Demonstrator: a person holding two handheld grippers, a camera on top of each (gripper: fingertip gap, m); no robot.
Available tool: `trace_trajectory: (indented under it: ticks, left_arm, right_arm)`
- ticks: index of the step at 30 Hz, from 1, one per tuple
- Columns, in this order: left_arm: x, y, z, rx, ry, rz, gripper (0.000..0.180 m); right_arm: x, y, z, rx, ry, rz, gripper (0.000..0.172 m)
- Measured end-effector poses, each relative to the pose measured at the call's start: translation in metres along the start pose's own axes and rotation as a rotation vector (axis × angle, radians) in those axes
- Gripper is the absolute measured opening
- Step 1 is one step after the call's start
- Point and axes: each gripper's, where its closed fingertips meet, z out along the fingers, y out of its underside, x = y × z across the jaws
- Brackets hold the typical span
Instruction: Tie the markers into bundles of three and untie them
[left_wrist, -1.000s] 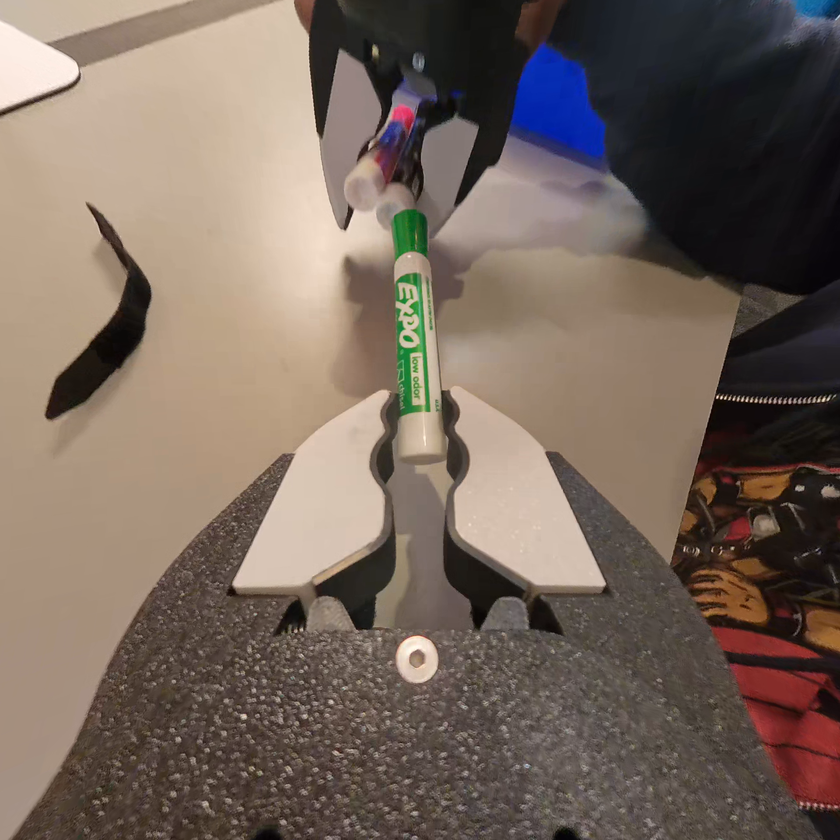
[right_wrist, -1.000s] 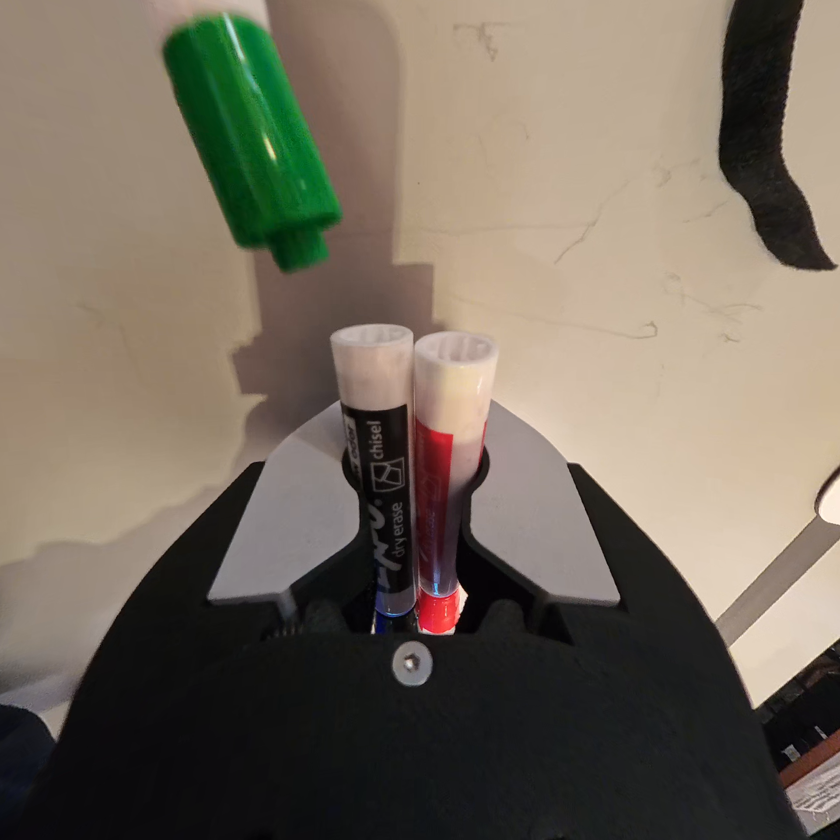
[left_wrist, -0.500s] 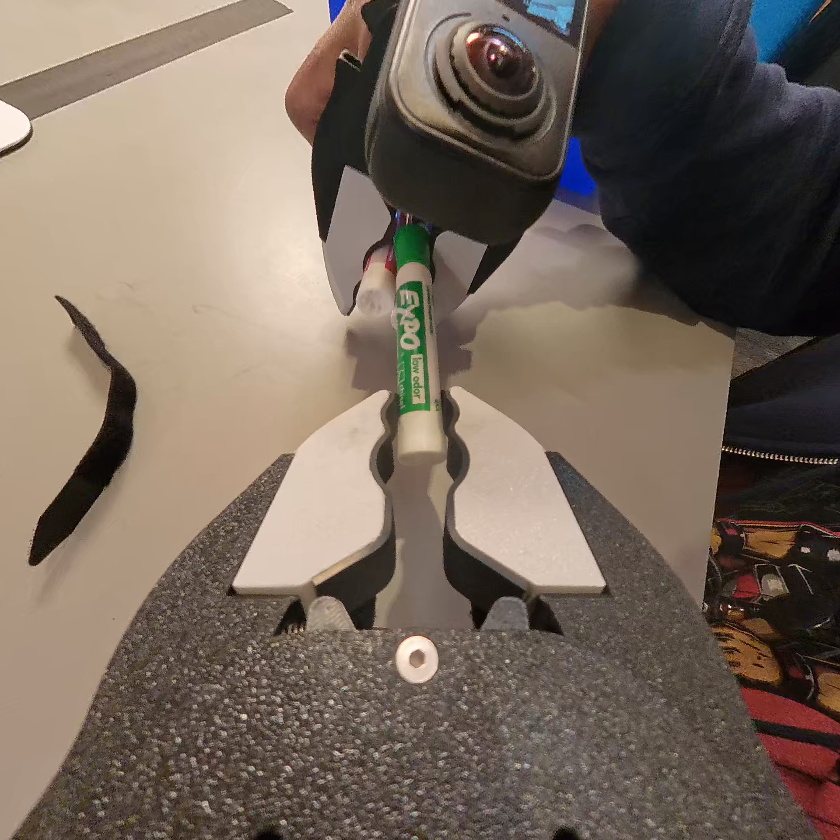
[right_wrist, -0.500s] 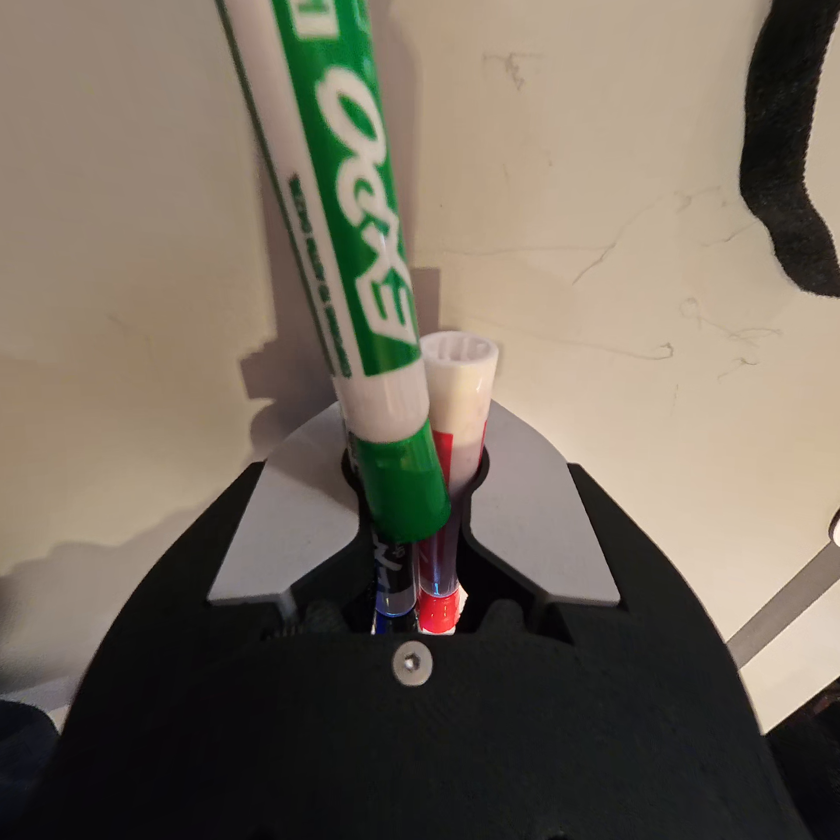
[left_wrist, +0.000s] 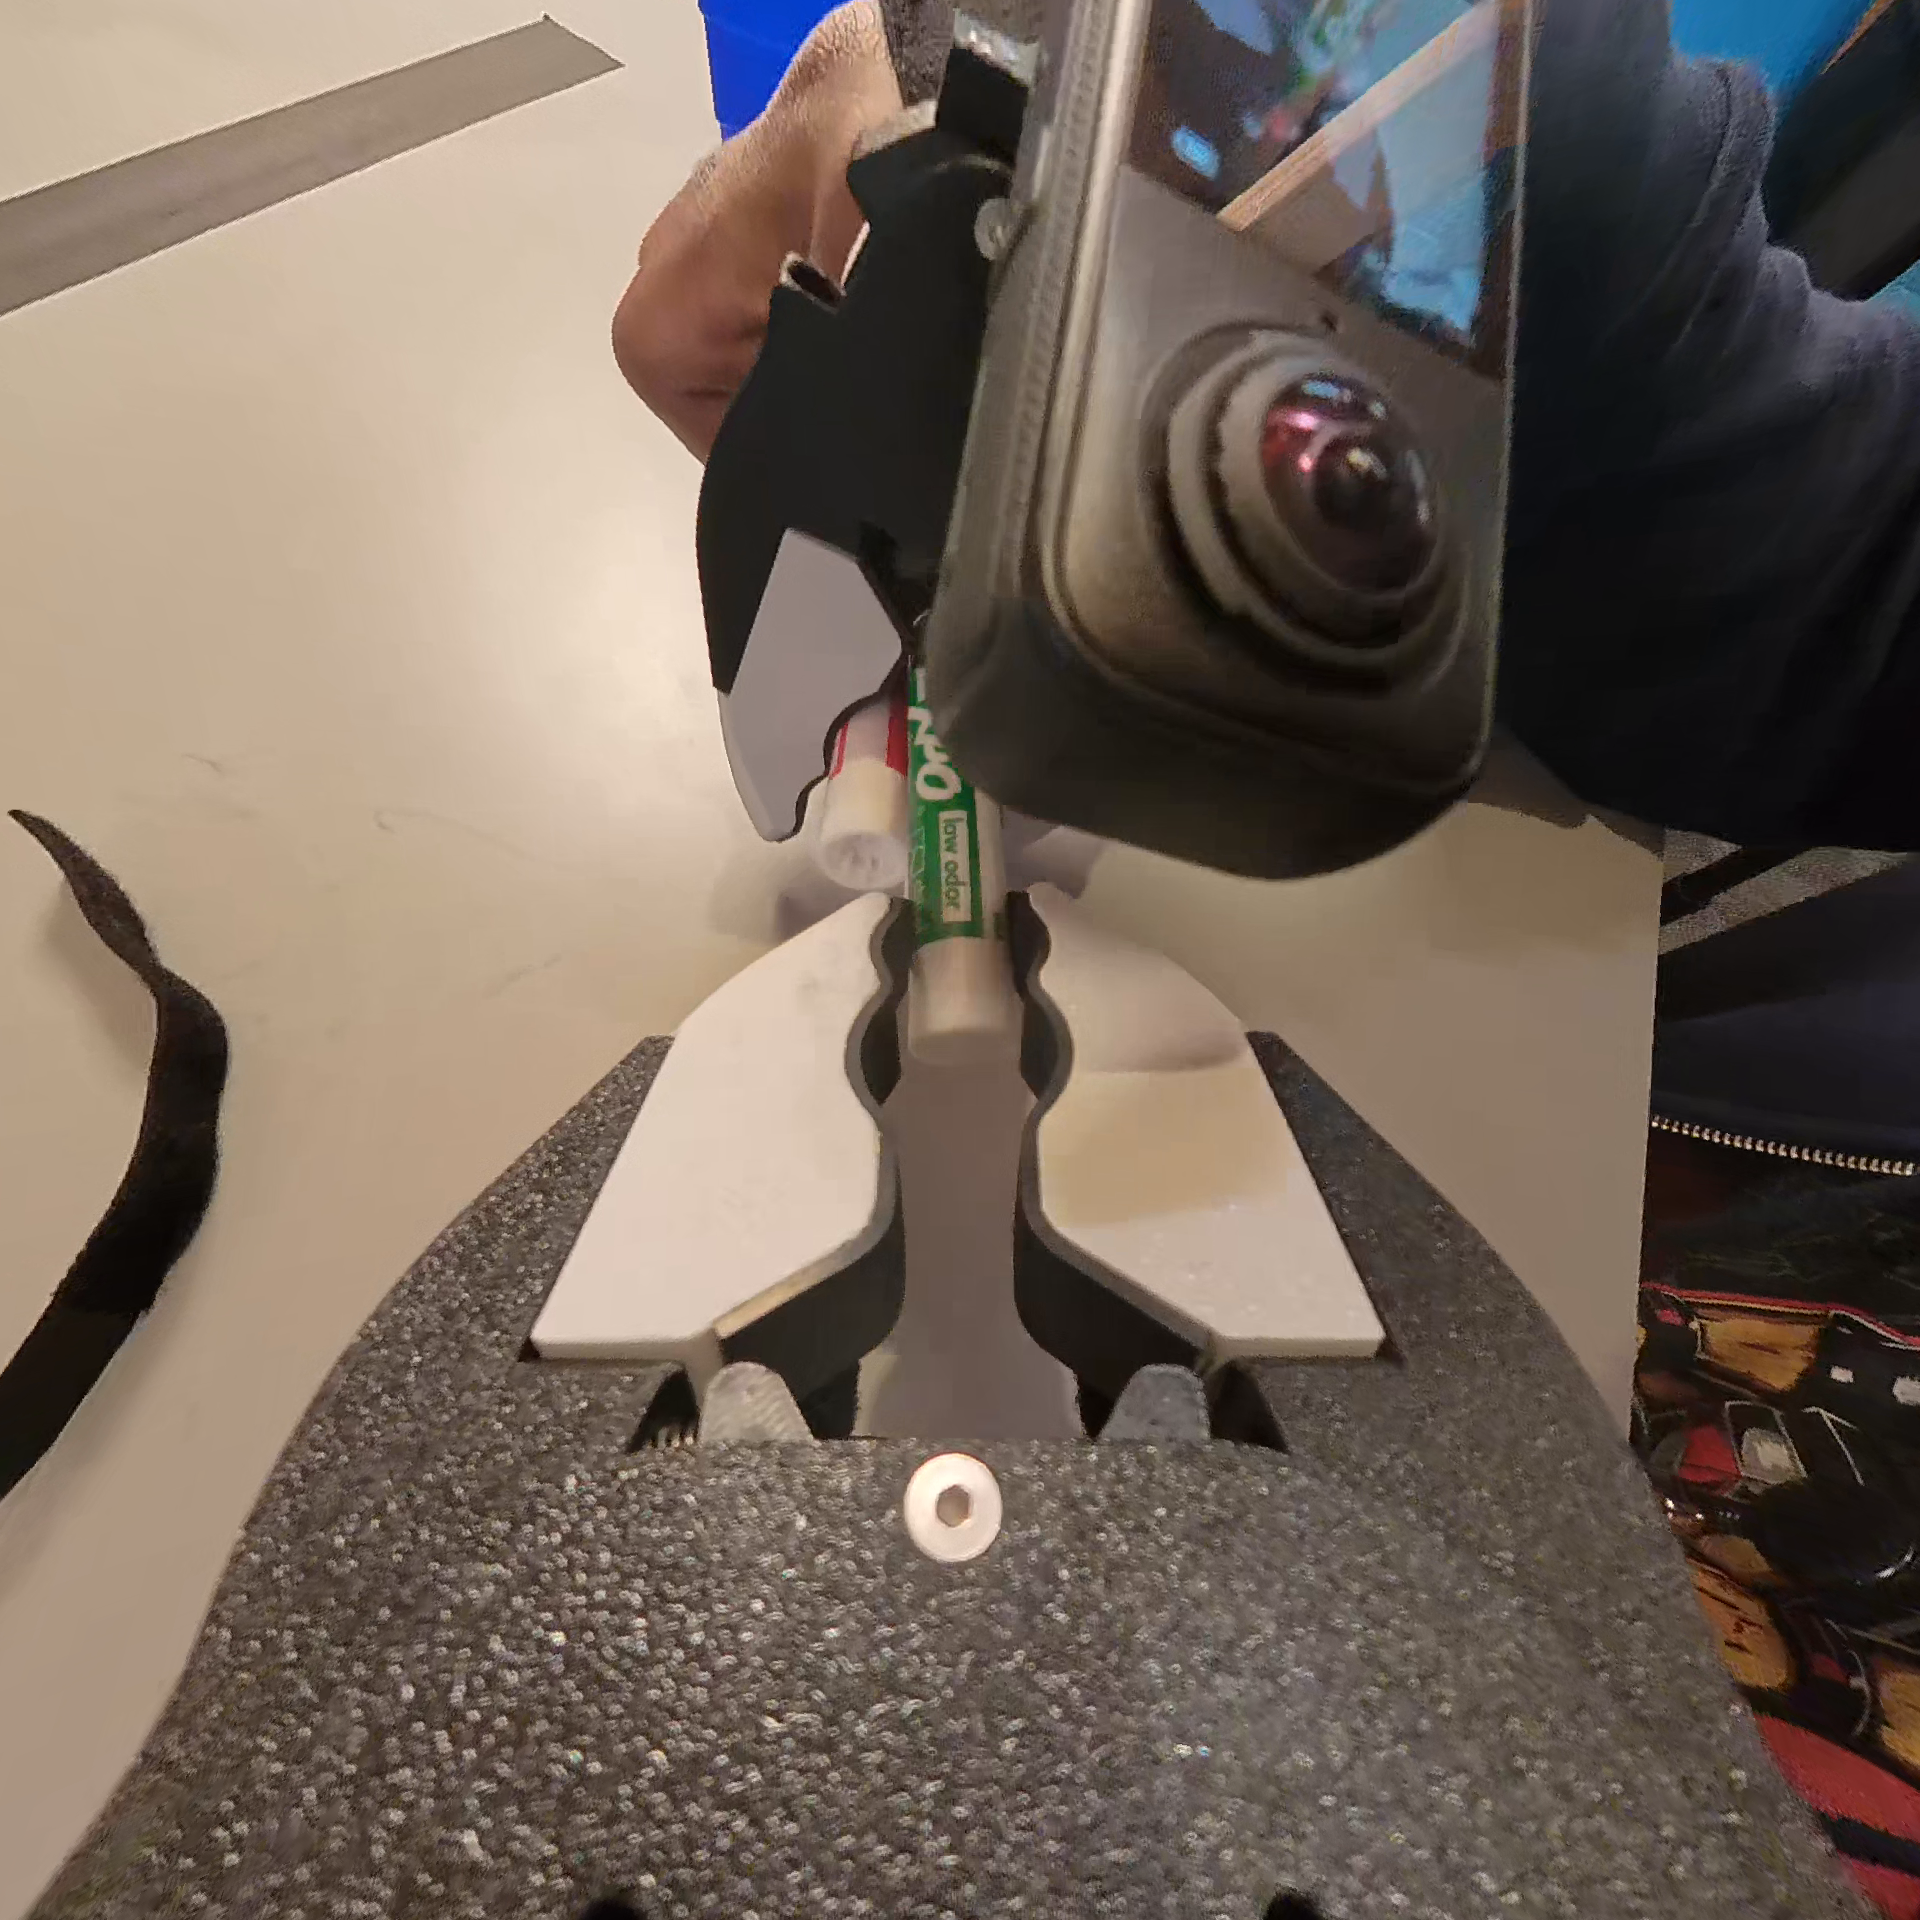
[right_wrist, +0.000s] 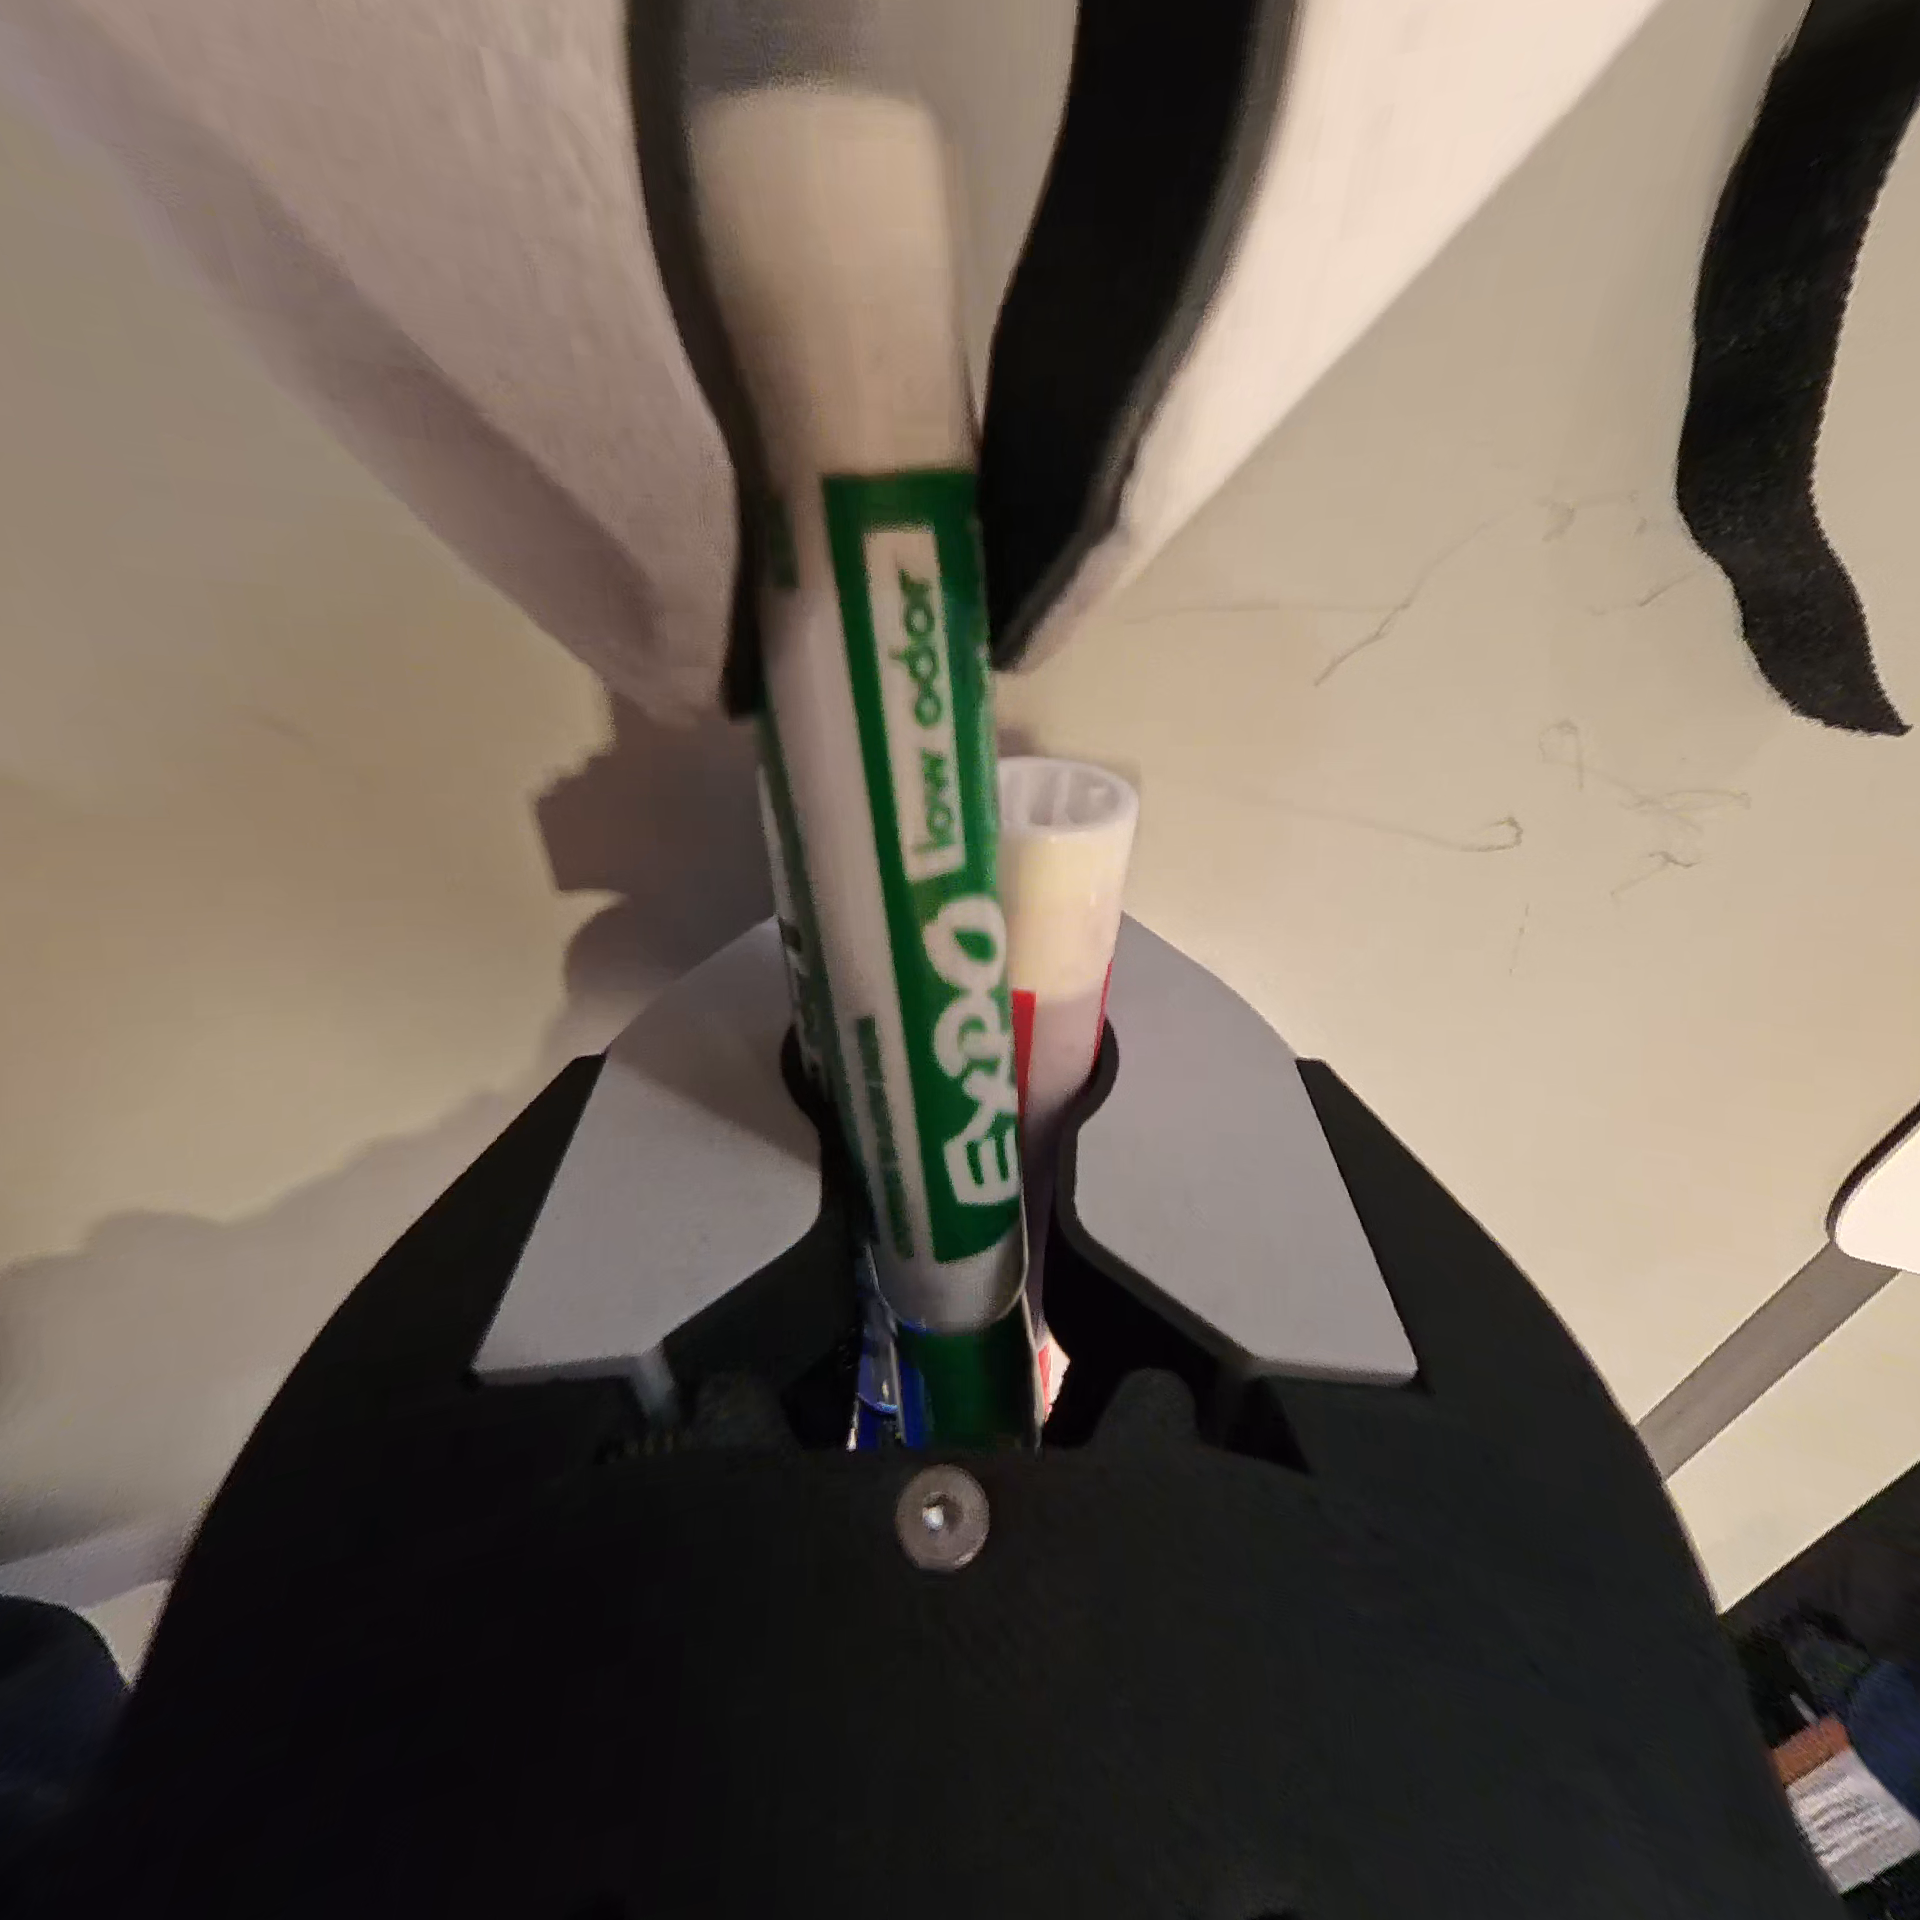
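My left gripper (left_wrist: 954, 966) is shut on the white tail end of a green marker (left_wrist: 948, 831). The marker's cap end reaches forward into my right gripper (left_wrist: 914, 842), close ahead and facing me. In the right wrist view my right gripper (right_wrist: 951, 997) is shut on a red marker (right_wrist: 1065, 883) and a blue-capped marker (right_wrist: 883, 1392) side by side. The green marker (right_wrist: 904, 831) lies on top of them, covering most of the blue one. The left gripper (right_wrist: 883, 623) fills the top of that view. A black strap (left_wrist: 156, 1143) lies loose on the table; it also shows in the right wrist view (right_wrist: 1797, 416).
The right gripper's camera (left_wrist: 1299, 468) and a hand (left_wrist: 727, 260) loom close in the left wrist view. The beige table (left_wrist: 312, 623) ends at an edge (left_wrist: 1652, 1039) on the right, with dark clothing beyond. A grey stripe (left_wrist: 260, 156) crosses the far table. A white object (right_wrist: 1881, 1195) lies at the right. The grippers' ends are close to 8 cm from one another.
The two grippers have come together. The green marker, first clear of the right gripper, has slid cap-first deep between its fingers on top of the red and blue markers. Both grasps stayed shut.
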Motion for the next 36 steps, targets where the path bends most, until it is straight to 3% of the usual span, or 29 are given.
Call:
trace_trajectory:
  ticks: [8, 13, 17, 23, 27, 36]
  left_arm:
    - [0.001, -0.004, 0.012, -0.005, -0.02, 0.023, 0.019]
    - [-0.005, -0.001, 0.007, 0.033, -0.06, 0.005, 0.035]
    - [-0.005, 0.001, -0.002, 0.065, -0.055, -0.009, 0.036]
    - [-0.002, 0.007, -0.007, 0.087, -0.062, 0.023, 0.033]
    - [0.0, 0.005, -0.003, 0.09, -0.061, 0.041, 0.019]
    - [0.001, -0.001, 0.008, 0.077, -0.061, 0.055, 0.02]
  right_arm:
    - [-0.004, 0.002, 0.002, -0.02, -0.016, -0.008, 0.041]
    - [-0.004, 0.004, 0.003, -0.023, -0.023, -0.005, 0.041]
    - [-0.004, 0.004, 0.003, -0.02, -0.027, -0.003, 0.041]
    - [-0.004, 0.004, 0.003, -0.022, -0.025, -0.002, 0.041]
    - [-0.004, 0.004, 0.003, -0.034, -0.02, -0.005, 0.041]
    - [-0.005, 0.005, 0.002, -0.045, -0.017, -0.006, 0.041]
